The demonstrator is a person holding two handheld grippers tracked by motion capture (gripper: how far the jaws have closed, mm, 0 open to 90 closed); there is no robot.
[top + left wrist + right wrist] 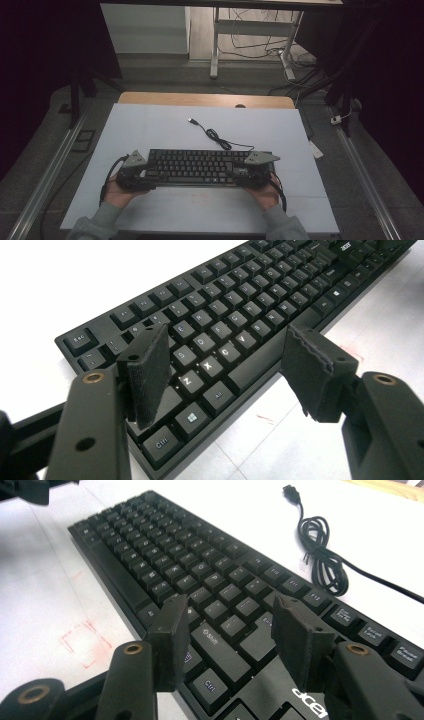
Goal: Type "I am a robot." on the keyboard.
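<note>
**Caller:** On the white table cover [150, 125], right in front of you, the black keyboard [192, 166] lies flat and lengthwise, and you have one gripper at each end of it.

**Spotter:** Your left gripper [227, 375] stands with its jaws wide apart. One pad hangs over the letter rows near Z and X, the other sits out past the front edge above the white cover. Nothing is pinched between them.

**Caller:** From above, that left gripper [134, 172] sits at the keyboard's left end, with your hand cupped under it.

**Spotter:** Your right gripper [230, 640] is spread too, its jaws over the Shift and Ctrl keys at the right end, close to the printed logo. I can't tell whether the pads touch the keys or hover just above them. They clamp on nothing.

**Caller:** In the high view your right gripper [252, 172] covers the right end of the keyboard, grey plate on top, your hand behind it.

**Spotter:** Behind the keyboard its black cable [217, 136] runs back across the cover, loosely coiled partway along, and the plug [191, 120] lies free toward the far side.

**Caller:** A faint red mark [199, 196] sits on the cover between your two hands, just in front of the keyboard.
</note>
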